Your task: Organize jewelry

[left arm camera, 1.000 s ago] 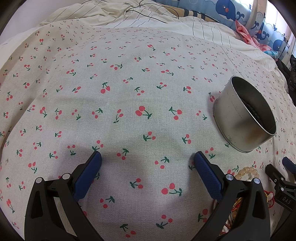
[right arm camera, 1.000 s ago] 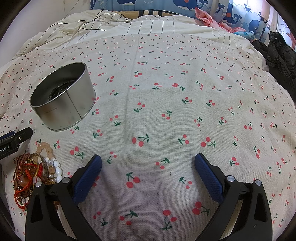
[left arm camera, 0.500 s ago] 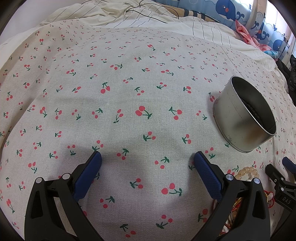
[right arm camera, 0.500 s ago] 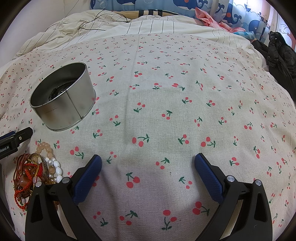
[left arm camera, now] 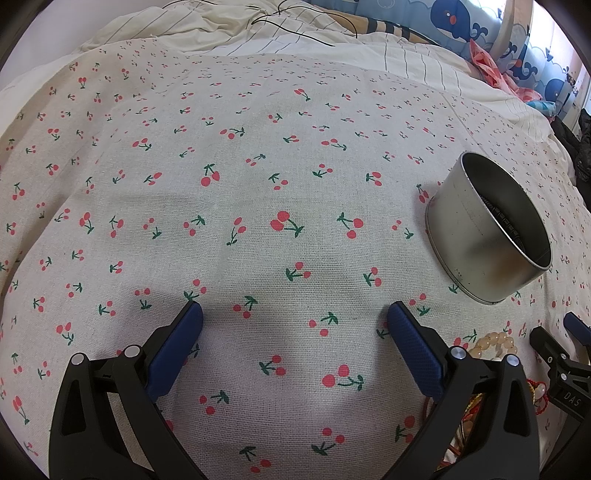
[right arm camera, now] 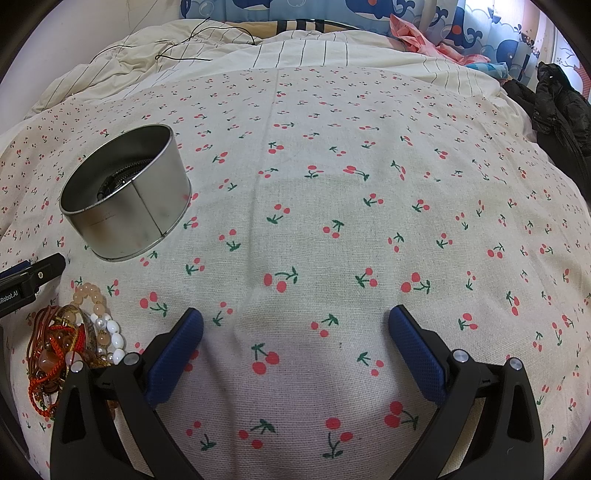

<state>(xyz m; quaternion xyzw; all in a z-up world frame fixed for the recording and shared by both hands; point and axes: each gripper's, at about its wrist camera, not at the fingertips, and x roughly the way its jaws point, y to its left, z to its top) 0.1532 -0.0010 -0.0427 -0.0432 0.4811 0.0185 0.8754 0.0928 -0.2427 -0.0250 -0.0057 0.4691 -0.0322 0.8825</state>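
A round silver tin (left arm camera: 487, 232) stands open on the cherry-print cloth (left arm camera: 258, 184); something dark lies inside it. It also shows in the right wrist view (right arm camera: 125, 199). A pile of jewelry (right arm camera: 70, 343) lies in front of the tin: peach and white bead bracelets and red cords. In the left wrist view only peach beads (left arm camera: 495, 341) show past my right finger. My left gripper (left arm camera: 294, 325) is open and empty, left of the tin and pile. My right gripper (right arm camera: 295, 325) is open and empty, right of them. Both rest low over the cloth.
The cherry-print cloth (right arm camera: 332, 184) covers a bed. Striped bedding (right arm camera: 295, 51) with a black cable (right arm camera: 173, 48) lies behind. Whale-print fabric (right arm camera: 332, 7) and pink cloth are at the back. A black jacket (right arm camera: 557, 110) lies at the far right.
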